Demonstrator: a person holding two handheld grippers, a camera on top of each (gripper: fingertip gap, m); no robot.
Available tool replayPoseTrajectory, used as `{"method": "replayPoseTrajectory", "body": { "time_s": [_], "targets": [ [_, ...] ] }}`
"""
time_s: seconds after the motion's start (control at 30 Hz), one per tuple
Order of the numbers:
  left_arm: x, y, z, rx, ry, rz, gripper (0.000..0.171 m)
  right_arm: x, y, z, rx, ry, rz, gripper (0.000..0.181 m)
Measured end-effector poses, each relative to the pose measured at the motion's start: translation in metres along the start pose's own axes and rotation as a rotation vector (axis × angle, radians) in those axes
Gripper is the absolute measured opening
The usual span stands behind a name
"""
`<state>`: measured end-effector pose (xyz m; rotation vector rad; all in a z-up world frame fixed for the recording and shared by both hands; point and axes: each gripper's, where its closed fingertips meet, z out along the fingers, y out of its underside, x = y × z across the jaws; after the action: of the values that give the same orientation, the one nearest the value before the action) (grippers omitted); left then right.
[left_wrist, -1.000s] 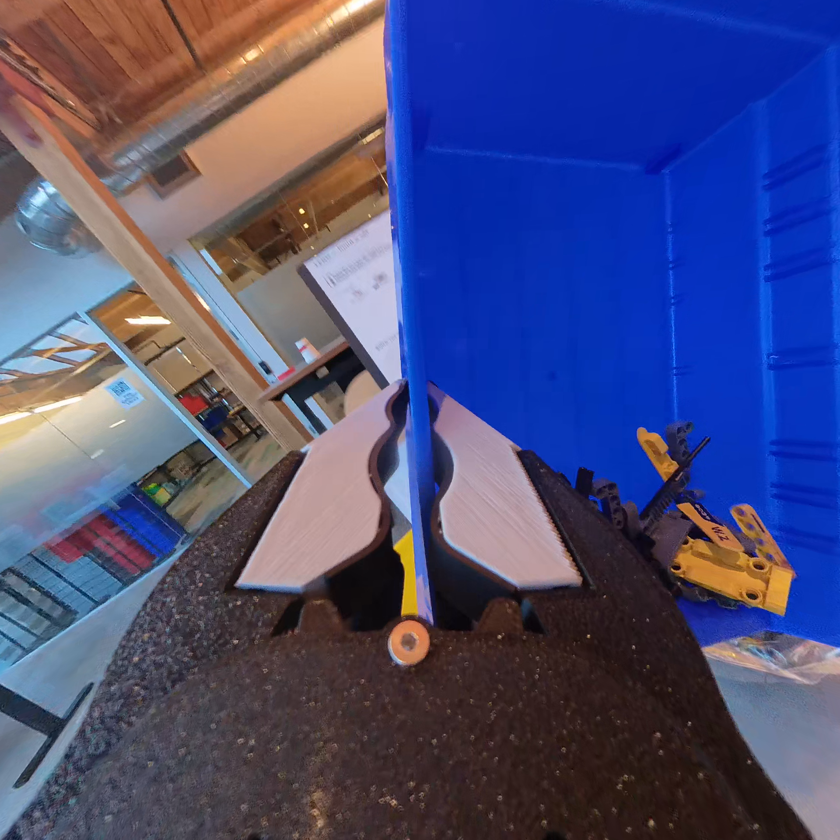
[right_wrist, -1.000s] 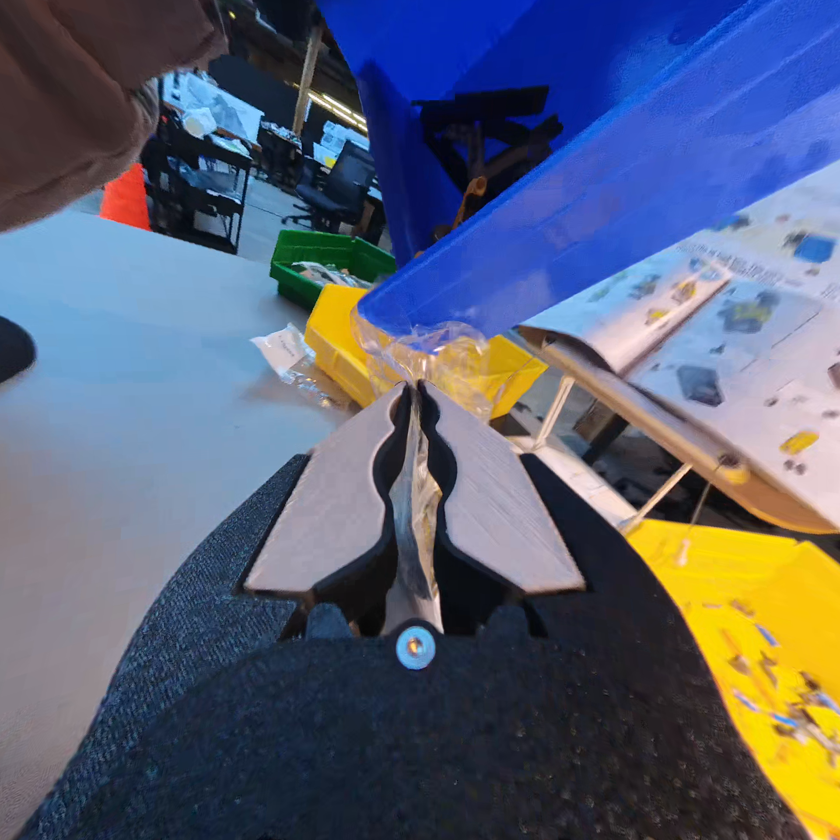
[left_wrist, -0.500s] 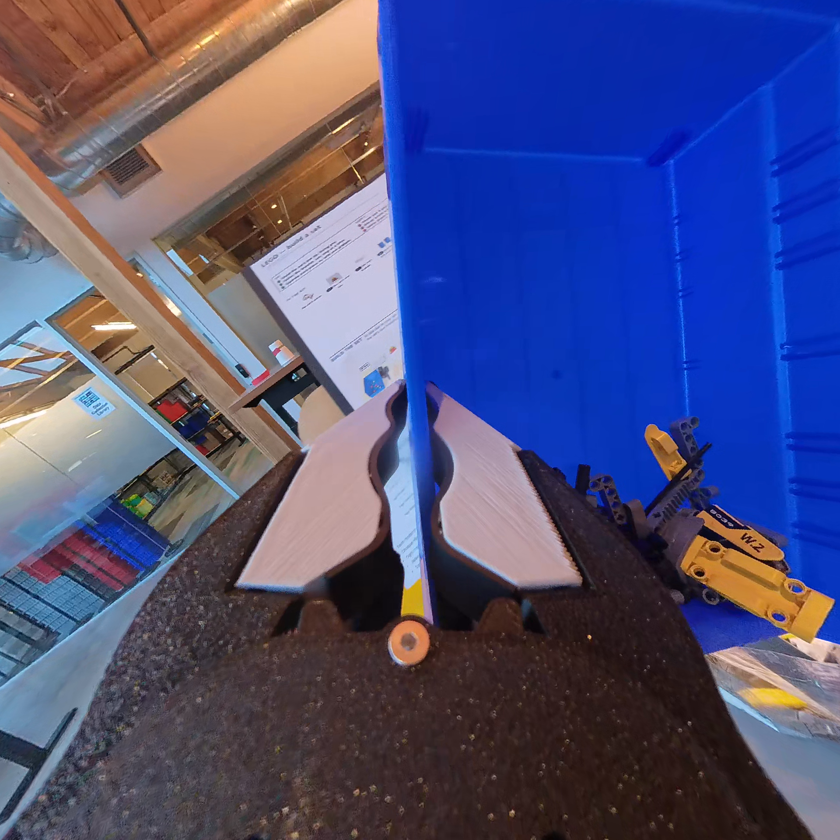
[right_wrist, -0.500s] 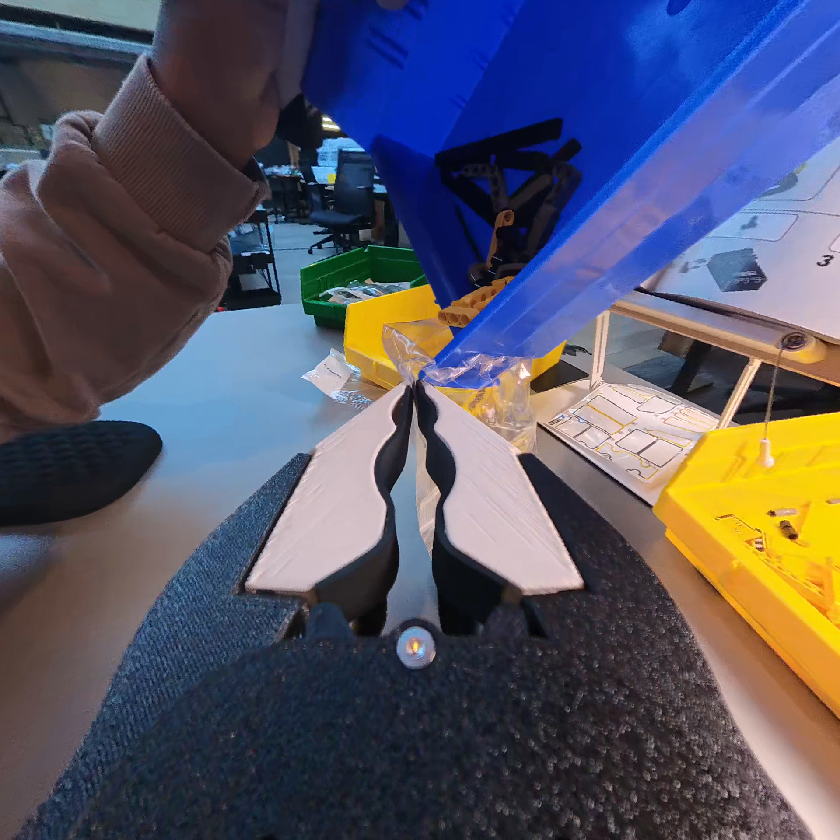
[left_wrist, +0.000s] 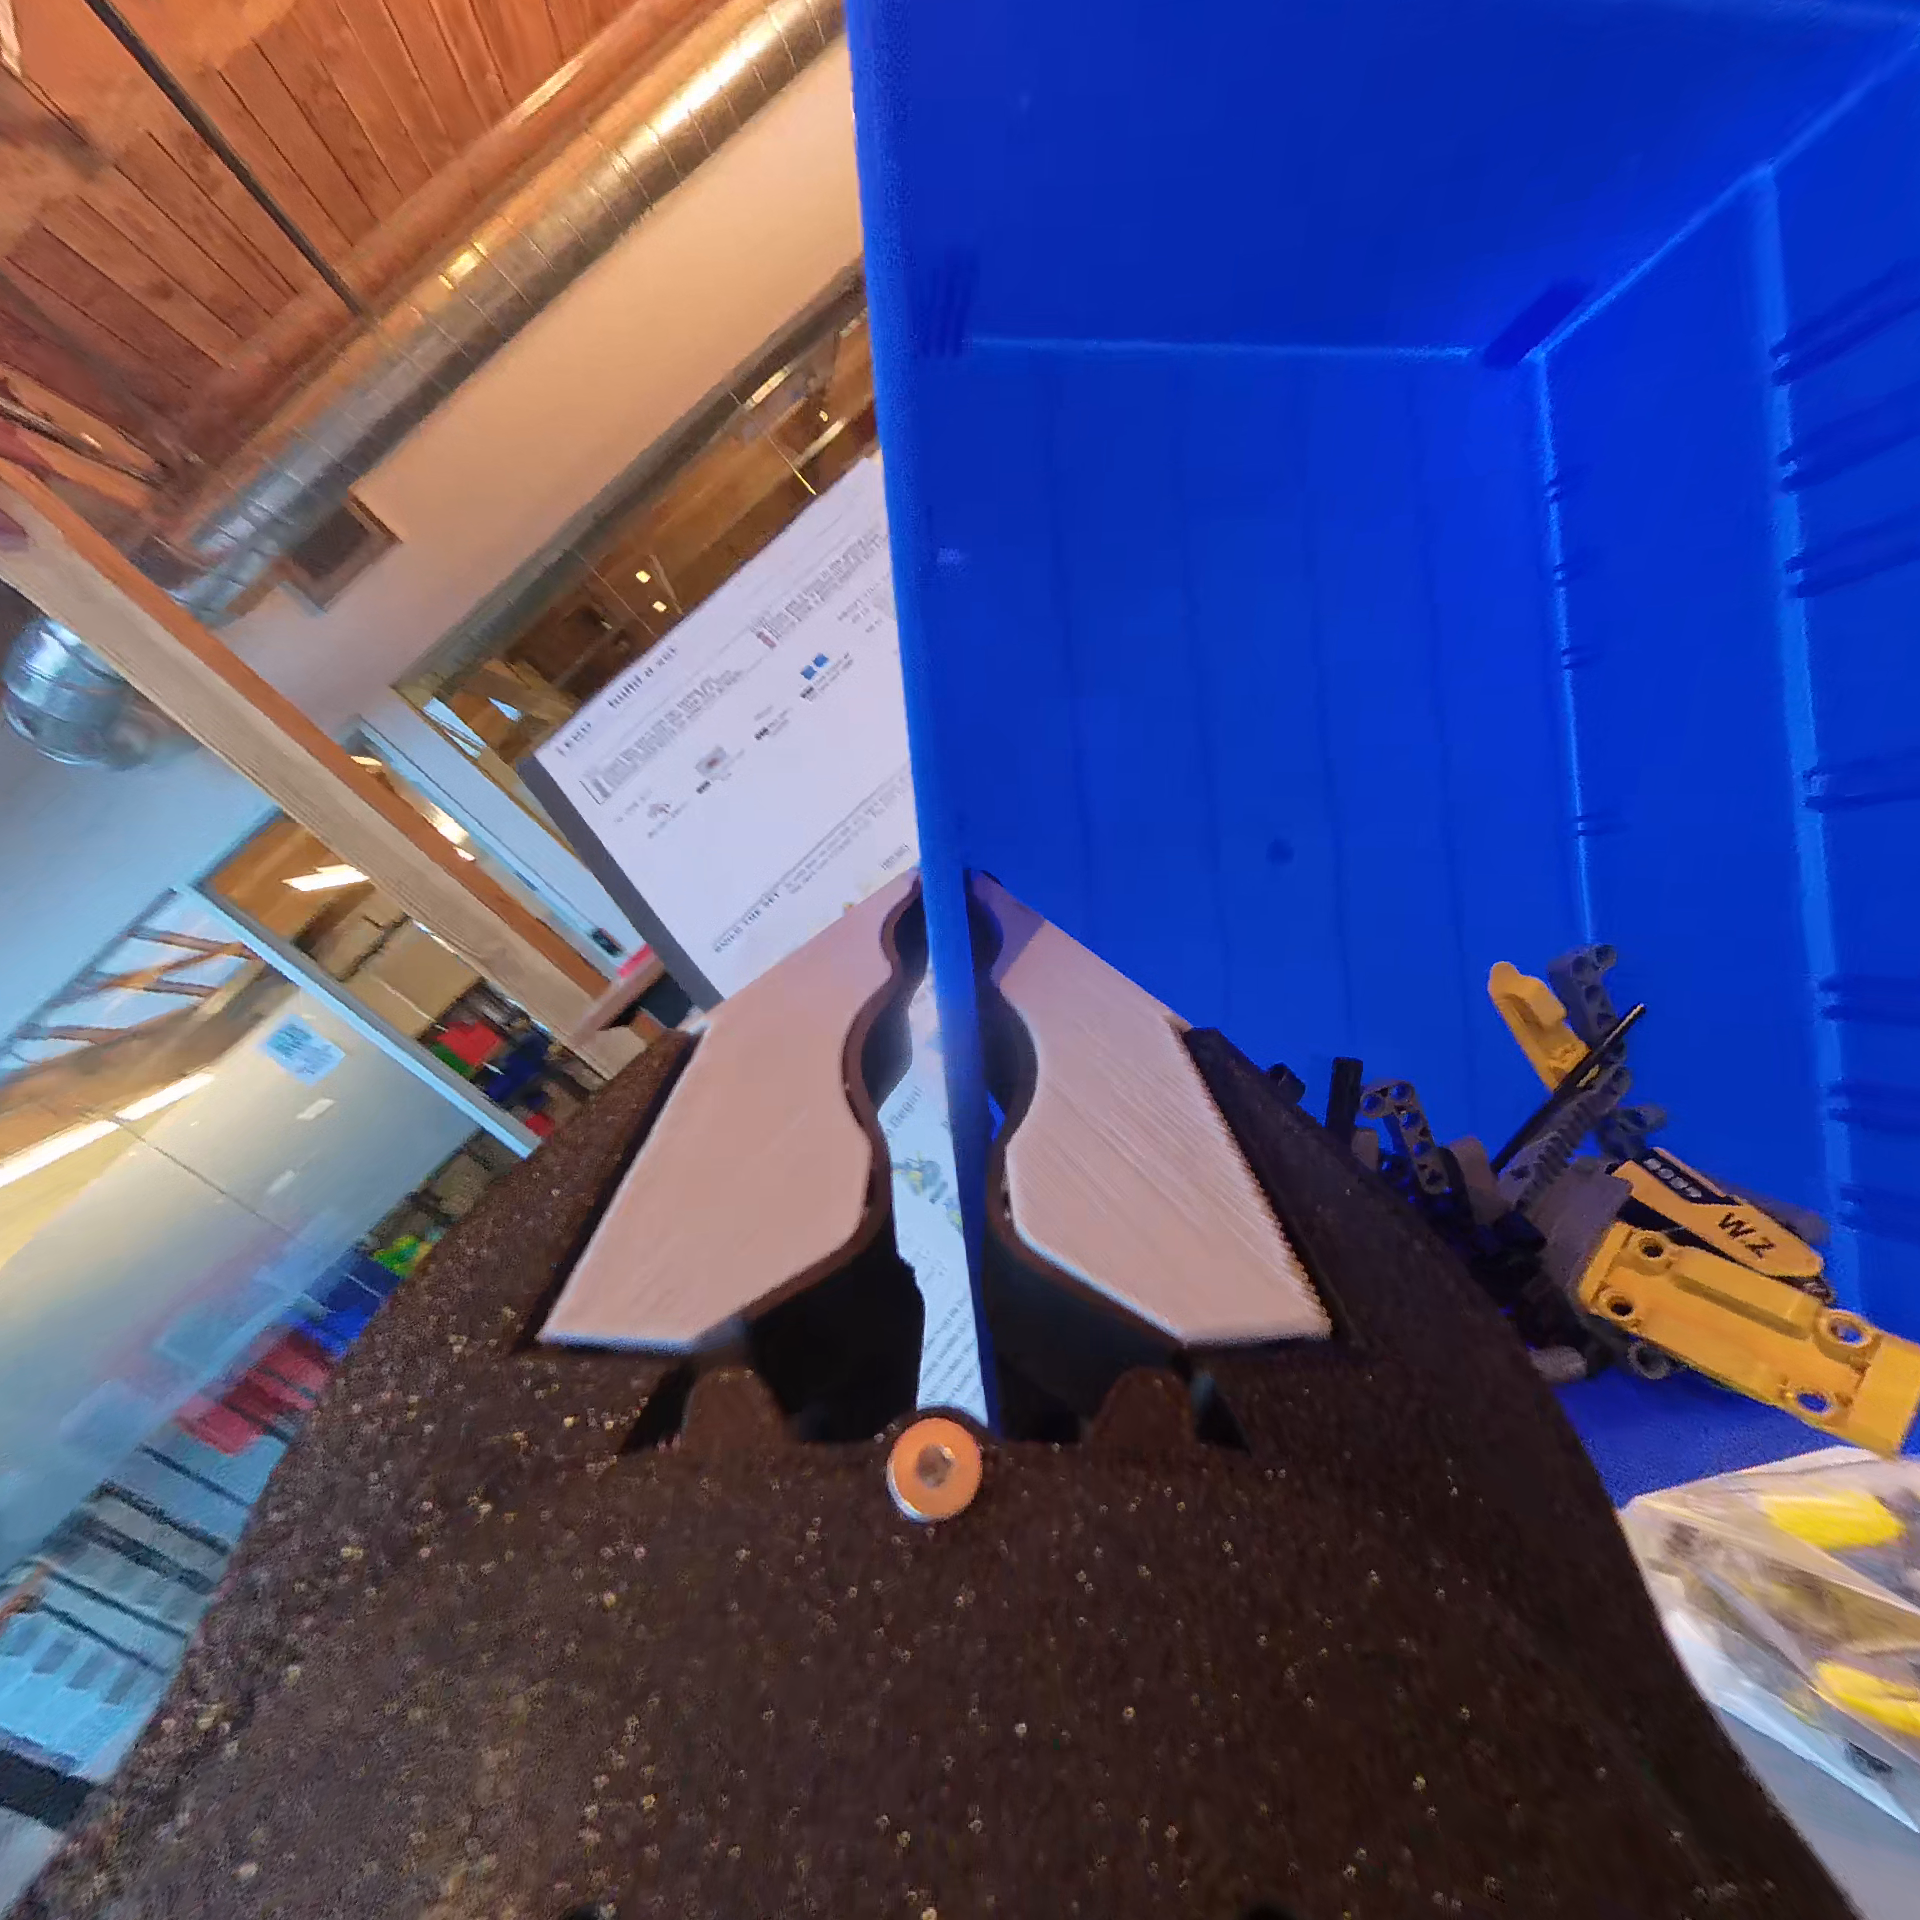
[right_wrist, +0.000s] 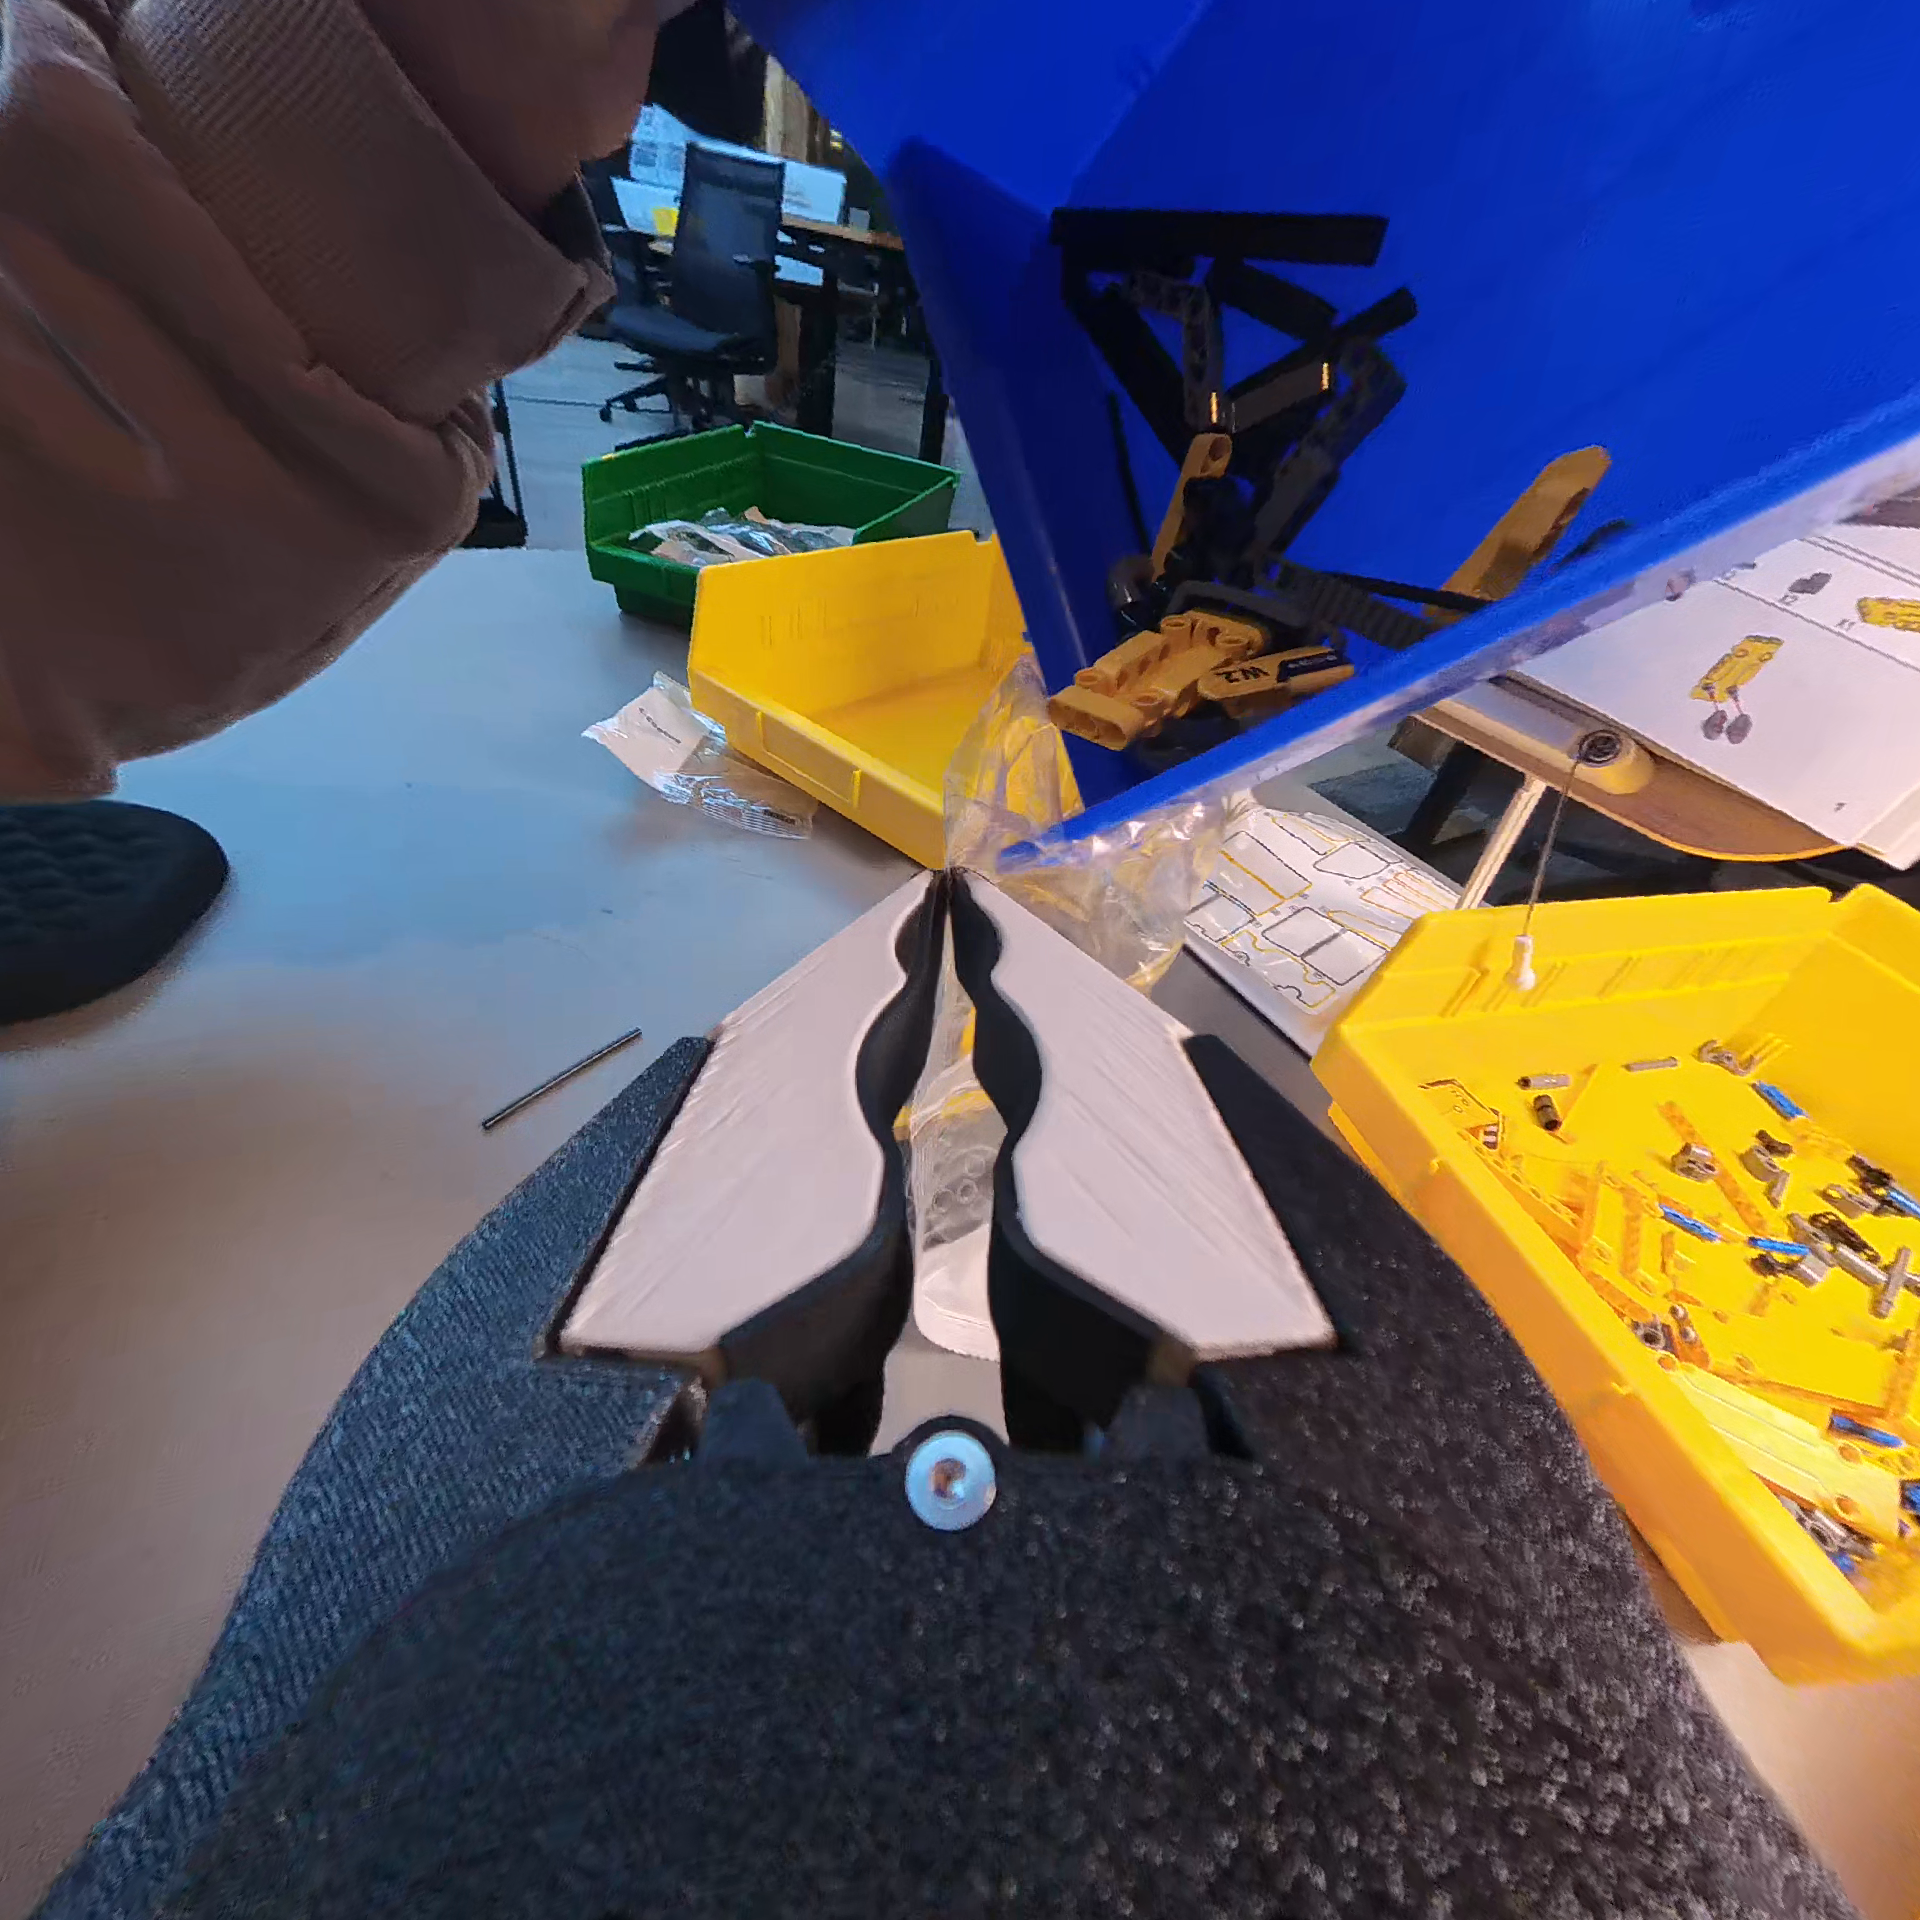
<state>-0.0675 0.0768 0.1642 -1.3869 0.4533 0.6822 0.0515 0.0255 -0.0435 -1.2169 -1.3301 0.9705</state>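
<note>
Grey tabletop (right_wrist: 364, 883): left gripper (left_wrist: 943, 883) clamps tilted blue bin (left_wrist: 1247, 623) wall; right gripper (right_wrist: 948, 883) pinches clear plastic bag (right_wrist: 1101, 883) at bin's lip.

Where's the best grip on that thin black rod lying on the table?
Take the black rod at mid-length, from straight above, with the claw closing across it. It lies flat on the grey table with nothing close by, and looks too thin to catch endwise.

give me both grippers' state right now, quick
Left gripper: shut on the side wall of the tilted blue plastic bin.
Right gripper: shut on the clear plastic bag of small parts, just below the bin's lip.
</note>
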Motion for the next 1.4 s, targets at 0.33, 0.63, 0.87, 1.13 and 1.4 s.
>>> {"method": "replayPoseTrajectory", "body": {
  "time_s": [0.33,0.63,0.87,1.13,1.4],
  "targets": [
    [0.020,-0.005,0.007,0.019,-0.031,0.121,0.002,-0.018,-0.001,0.001,-0.048,-0.087,-0.140,0.000],
    [0.013,-0.003,-0.004,0.053,-0.066,0.156,0.001,-0.009,0.003,-0.004,-0.144,-0.049,-0.178,0.000],
    [0.005,-0.005,-0.023,0.113,-0.112,0.194,0.001,0.002,-0.003,-0.002,-0.126,0.000,-0.205,0.000],
    [0.014,-0.012,-0.013,0.135,-0.083,0.217,0.001,0.005,-0.003,-0.002,-0.132,0.016,-0.205,0.000],
    [0.016,-0.028,0.007,0.144,-0.047,0.234,0.001,-0.006,-0.001,-0.001,-0.147,-0.020,-0.266,0.000]
  ]
}}
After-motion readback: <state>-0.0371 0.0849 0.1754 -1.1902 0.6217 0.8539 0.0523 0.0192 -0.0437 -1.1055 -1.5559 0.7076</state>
